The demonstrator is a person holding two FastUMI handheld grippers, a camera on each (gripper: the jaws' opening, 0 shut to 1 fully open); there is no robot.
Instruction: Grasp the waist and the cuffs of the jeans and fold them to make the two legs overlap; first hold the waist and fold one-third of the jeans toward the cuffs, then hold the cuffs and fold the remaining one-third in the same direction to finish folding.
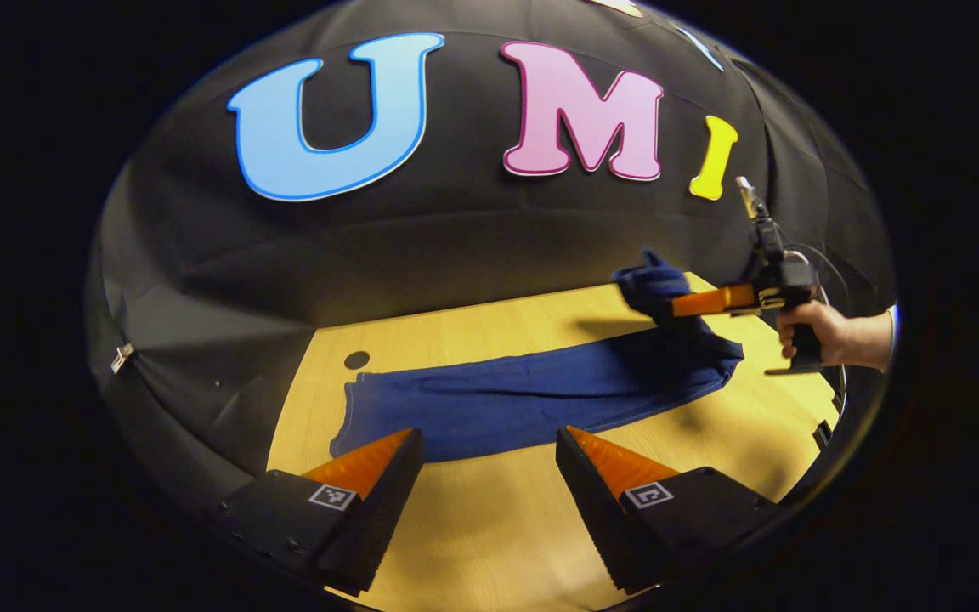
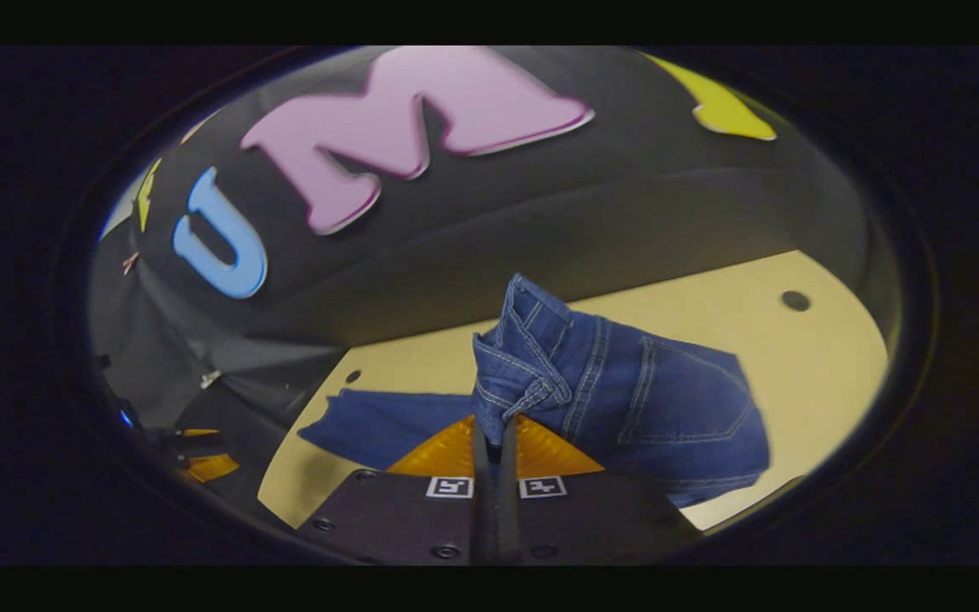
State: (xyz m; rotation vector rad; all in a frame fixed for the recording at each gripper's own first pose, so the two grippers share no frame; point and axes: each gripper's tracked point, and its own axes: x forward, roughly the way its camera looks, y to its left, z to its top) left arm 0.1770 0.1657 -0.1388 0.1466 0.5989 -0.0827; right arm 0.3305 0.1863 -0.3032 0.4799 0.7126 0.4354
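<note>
Blue jeans (image 1: 523, 399) lie along the wooden table (image 1: 472, 527), legs overlapped, cuffs at the left near a dark hole. In the left gripper view my right gripper (image 1: 664, 308), held by a hand (image 1: 821, 336), lifts the waist end above the table. In the right gripper view the same gripper (image 2: 494, 425) is shut on the waistband (image 2: 523, 387), which bunches up with the seat and pocket hanging to the right. My left gripper (image 1: 489, 450) hovers open above the table's near edge, short of the jeans' middle, with nothing between its fingers.
Black cloth walls close the booth behind and to the left. A dark round hole (image 1: 356, 359) sits in the table beside the cuffs, and another hole (image 2: 795, 300) shows at the far right corner. Bare wood (image 1: 498, 527) lies in front of the jeans.
</note>
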